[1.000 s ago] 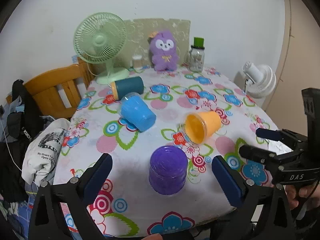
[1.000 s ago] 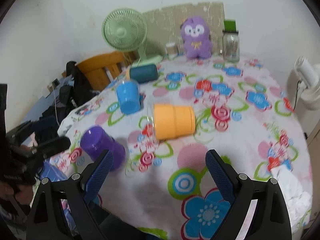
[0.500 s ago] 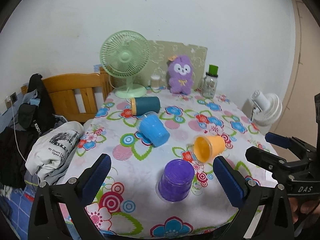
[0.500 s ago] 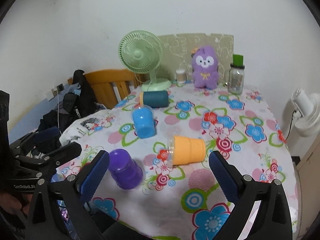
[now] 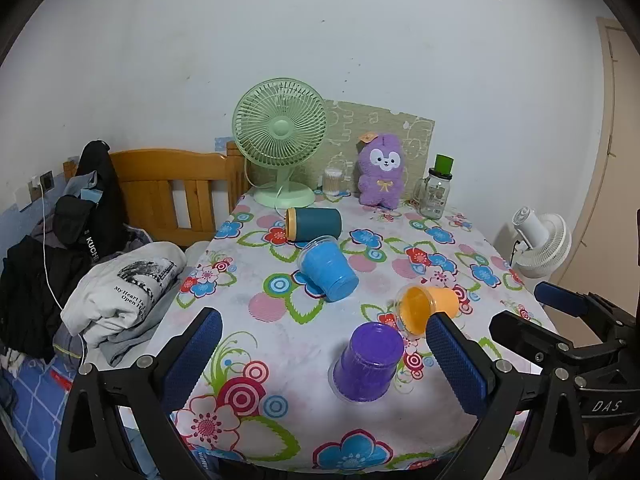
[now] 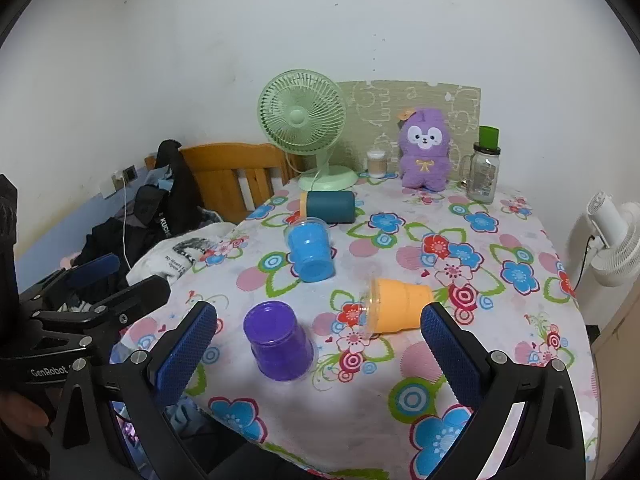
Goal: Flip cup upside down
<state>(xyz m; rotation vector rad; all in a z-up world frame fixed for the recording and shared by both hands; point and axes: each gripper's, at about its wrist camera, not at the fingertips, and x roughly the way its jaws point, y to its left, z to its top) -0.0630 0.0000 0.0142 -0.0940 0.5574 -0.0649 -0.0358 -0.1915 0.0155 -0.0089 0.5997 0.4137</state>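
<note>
A purple cup stands upside down near the table's front edge; it also shows in the right wrist view. An orange cup, a blue cup and a dark teal cup lie on their sides. My left gripper is open and empty, back from the front edge. My right gripper is open and empty, also back from the table. Each gripper shows in the other's view, the right one and the left one.
The floral tablecloth covers the table. A green fan, a purple plush toy, a glass jar and a small container stand at the back. Clothes and a wooden chair are left; a white fan is right.
Both grippers have pulled back and up from the table, so the cups look smaller and farther. The purple cup stays upside down. Both stay open.
</note>
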